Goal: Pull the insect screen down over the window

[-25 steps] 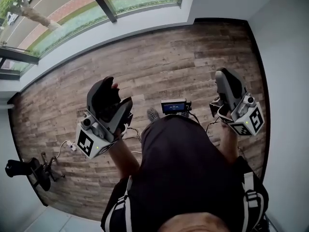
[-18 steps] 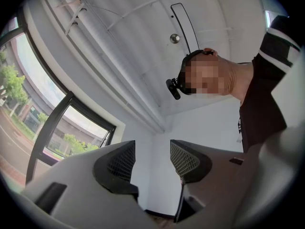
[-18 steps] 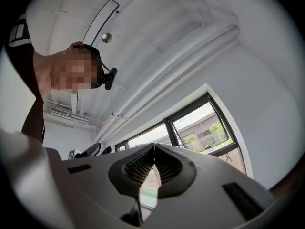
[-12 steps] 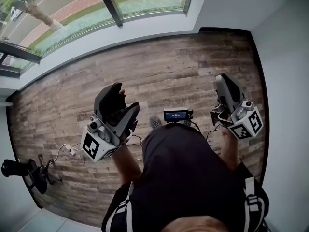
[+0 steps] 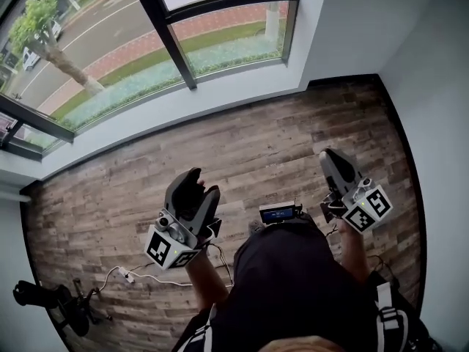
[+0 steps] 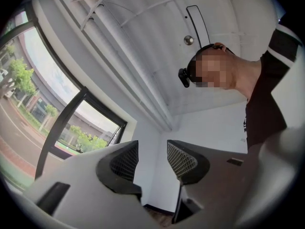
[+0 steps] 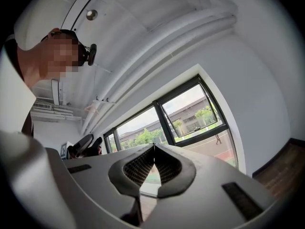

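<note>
Note left tongs (image 5: 199, 184) narrowing yet released and empty, right tongs (image 5: 327, 156) clenched empty, window (image 5: 163, 29) now fuller in view; screen not yet grasped.

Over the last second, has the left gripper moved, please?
Yes: left gripper shifted right, away from the floor cable; its empty jaws have just been closing.

Right gripper (image 7: 153, 148), fingers (image 7: 137, 168) closed together, nothing between, window (image 7: 188, 109) behind, ceiling pipes (image 7: 162, 51)
</note>
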Demonstrator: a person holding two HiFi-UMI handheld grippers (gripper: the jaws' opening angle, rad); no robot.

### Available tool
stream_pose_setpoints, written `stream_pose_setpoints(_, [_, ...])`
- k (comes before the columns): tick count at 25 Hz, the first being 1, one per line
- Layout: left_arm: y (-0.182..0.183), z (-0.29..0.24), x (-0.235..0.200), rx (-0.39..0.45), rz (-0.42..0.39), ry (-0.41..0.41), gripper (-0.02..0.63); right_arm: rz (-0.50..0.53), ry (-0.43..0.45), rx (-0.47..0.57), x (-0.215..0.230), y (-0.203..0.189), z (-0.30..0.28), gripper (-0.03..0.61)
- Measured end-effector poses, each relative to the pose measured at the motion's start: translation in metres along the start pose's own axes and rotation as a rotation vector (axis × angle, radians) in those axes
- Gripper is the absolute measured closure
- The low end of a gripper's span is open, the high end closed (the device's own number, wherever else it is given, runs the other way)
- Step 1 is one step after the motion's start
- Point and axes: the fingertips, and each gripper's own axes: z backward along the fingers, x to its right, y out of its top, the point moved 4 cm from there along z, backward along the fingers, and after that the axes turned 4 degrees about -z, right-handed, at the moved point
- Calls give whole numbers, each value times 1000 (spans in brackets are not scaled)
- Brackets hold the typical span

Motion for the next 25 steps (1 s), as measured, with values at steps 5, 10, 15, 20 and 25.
stream_pose_setpoints(5, [-10,2,-42,14,111,68,411,15,-9,-66,2,-13,-30,571])
stream_pose_setpoints(10, [-25,-18,-70,-28,118,77,411,32,6,-95,25,-20,-66,571])
stream_pose_setpoints(15, [-32,-52,-105,-38,110,153,411,2,57,-118,75,-26,-122,571])
stream_pose_setpoints(20, [-32,-102,-153,1,102,227,411,-21,136,-135,130,-6,-194,571])
stream_pose_setpoints(25, [-41,-161,-188,19,2,188,411,68,218,-126,173,36,-241,571])
